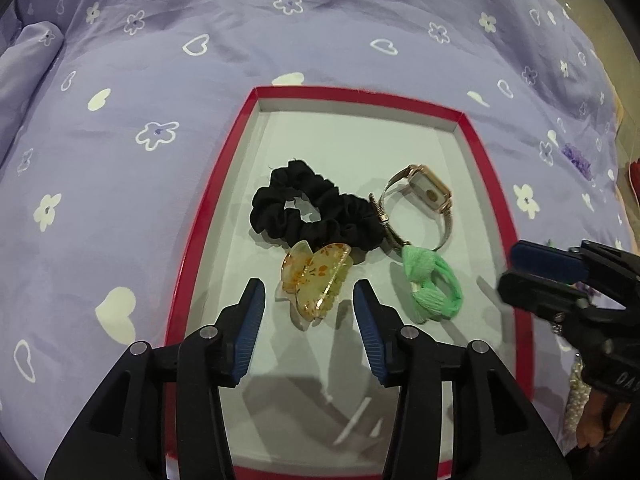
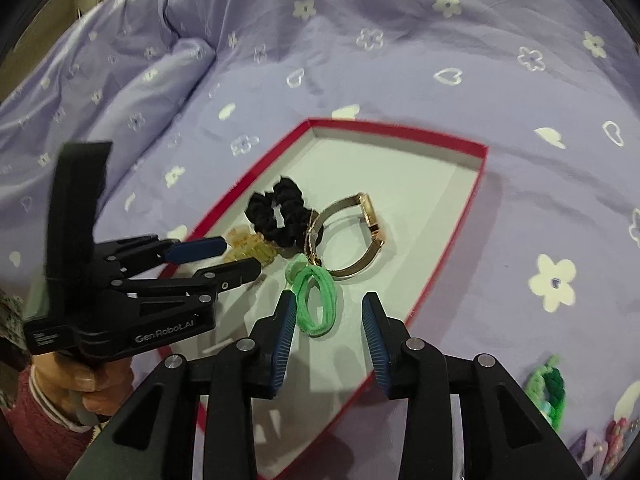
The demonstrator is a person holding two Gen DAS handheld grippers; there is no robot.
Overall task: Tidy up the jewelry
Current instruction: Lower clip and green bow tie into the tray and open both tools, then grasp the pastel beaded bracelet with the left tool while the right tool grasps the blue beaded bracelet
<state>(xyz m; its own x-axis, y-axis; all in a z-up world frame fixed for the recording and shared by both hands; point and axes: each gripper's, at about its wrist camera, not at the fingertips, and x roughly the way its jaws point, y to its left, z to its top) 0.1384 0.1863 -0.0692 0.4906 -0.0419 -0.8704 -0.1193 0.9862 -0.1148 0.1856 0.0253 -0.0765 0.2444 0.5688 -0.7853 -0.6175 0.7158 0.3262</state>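
A red-rimmed box (image 1: 486, 152) with a white floor lies on the bed. In it lie a black scrunchie (image 1: 312, 208), a gold watch (image 1: 424, 196), a green hair tie (image 1: 434, 284) and an amber floral hair claw (image 1: 316, 280). My left gripper (image 1: 309, 312) is open and empty, just short of the claw. My right gripper (image 2: 329, 322) is open and empty over the box (image 2: 448, 256), with the green hair tie (image 2: 316, 300) between its fingers. The left gripper (image 2: 224, 260) also shows in the right wrist view by the claw (image 2: 248, 248), near the scrunchie (image 2: 276, 212) and watch (image 2: 360, 236).
The purple flowered bedsheet (image 1: 280, 32) surrounds the box. More hair ties and clips (image 2: 552, 388) lie on the sheet at the right. A pearl string (image 1: 576, 392) hangs at the right edge of the left wrist view. The right gripper (image 1: 532, 276) reaches in from the right.
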